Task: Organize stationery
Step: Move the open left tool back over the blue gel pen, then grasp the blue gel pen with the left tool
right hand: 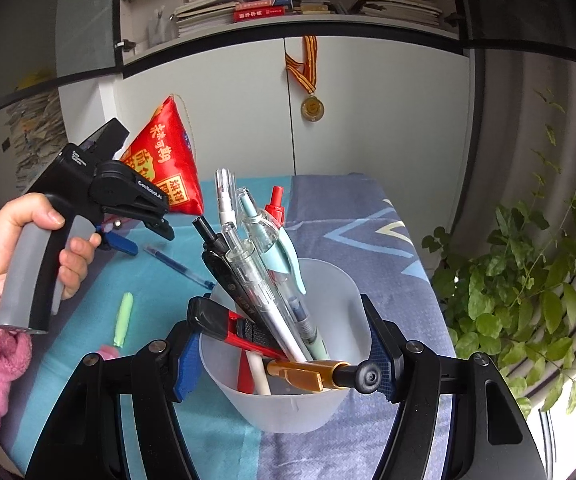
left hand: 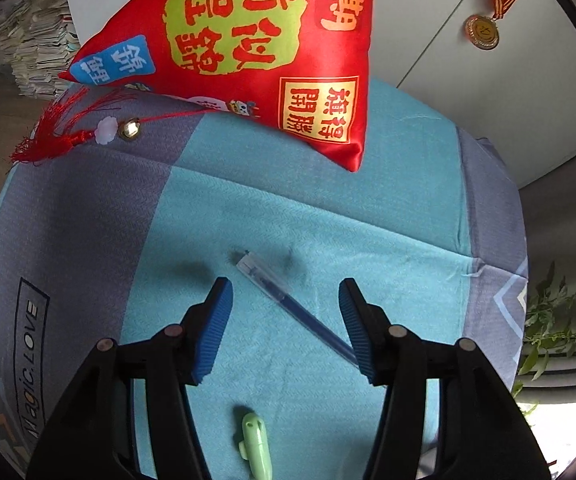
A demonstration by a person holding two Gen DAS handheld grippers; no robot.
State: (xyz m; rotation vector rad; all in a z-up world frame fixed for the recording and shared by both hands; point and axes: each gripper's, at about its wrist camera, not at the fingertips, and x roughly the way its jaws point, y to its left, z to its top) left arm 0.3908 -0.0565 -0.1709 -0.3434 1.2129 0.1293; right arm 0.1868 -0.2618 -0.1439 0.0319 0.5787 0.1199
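A clear-barrelled blue pen (left hand: 288,300) lies diagonally on the teal cloth, between the spread fingers of my open left gripper (left hand: 286,300); its tip end passes under the right finger. The same pen (right hand: 180,266) shows in the right wrist view, just below the left gripper (right hand: 128,236) held by a hand. A green pen (left hand: 256,446) (right hand: 123,318) lies nearer, behind the left fingers. My right gripper (right hand: 284,364) is shut on a translucent white cup (right hand: 311,408) that holds several pens and a red-and-black knife, upright on the table.
A red triangular cushion (left hand: 248,52) (right hand: 164,168) with a red tassel (left hand: 60,132) stands at the table's far side. White cabinet doors with a hanging medal (right hand: 311,108) are behind. A leafy plant (right hand: 527,280) is right of the table's edge.
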